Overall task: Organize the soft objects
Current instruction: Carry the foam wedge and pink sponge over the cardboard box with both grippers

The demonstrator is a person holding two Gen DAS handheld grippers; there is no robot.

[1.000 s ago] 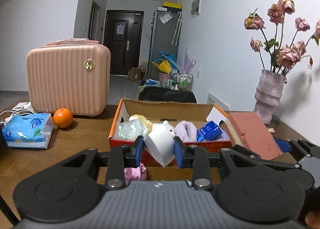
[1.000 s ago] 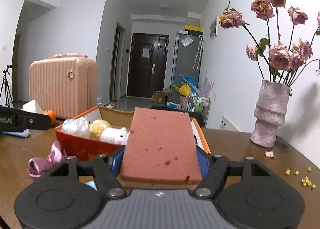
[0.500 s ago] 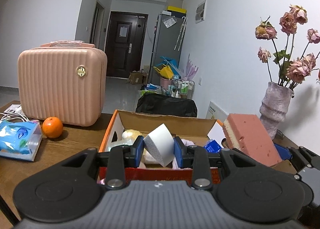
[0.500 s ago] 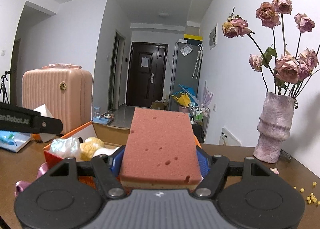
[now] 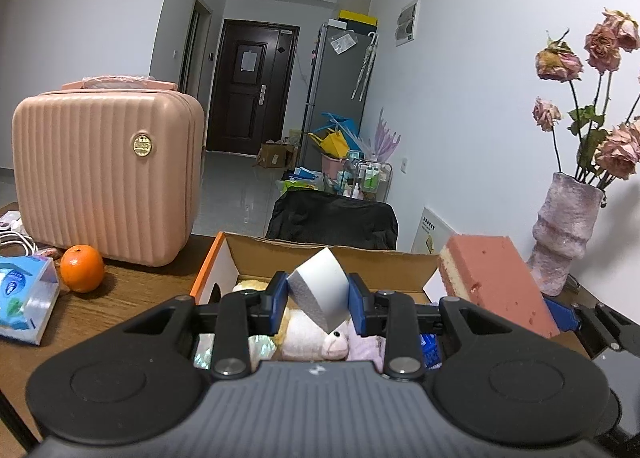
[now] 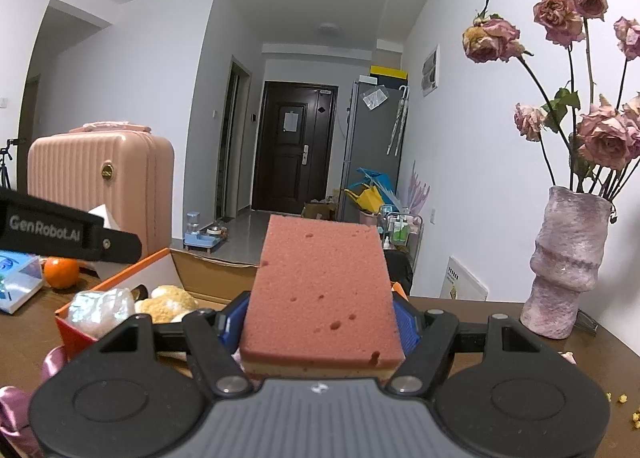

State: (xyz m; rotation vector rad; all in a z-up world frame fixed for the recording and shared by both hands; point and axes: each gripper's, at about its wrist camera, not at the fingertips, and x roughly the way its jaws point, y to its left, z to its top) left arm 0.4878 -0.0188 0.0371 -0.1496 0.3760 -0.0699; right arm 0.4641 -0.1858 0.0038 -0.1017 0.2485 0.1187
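My left gripper is clenched on one white foam block, which stands tilted between the two blue pads in the lower middle of the left view. It hangs over the open box, above the near part of it. The brown back wall of the box is behind the block, and its orange left edge is at the left of my fingers. Under the block I see one white plush toy, one yellowish plush and one shiny crumpled bag; there is little free room between them.

My right gripper grasps one red sponge, flat side up, with a yellow layer below. In the left view this sponge is at the right of the box, near its right edge and higher than it. In the right view the box is at the lower left of the sponge. Both grippers point forward, about level, side by side.

On the table, left of the box, there are one orange, one pink case and one tissue pack, all apart from the box. One vase with dried roses stands at the right, well apart. One pink ribbon lies at the lower left corner of the right view.
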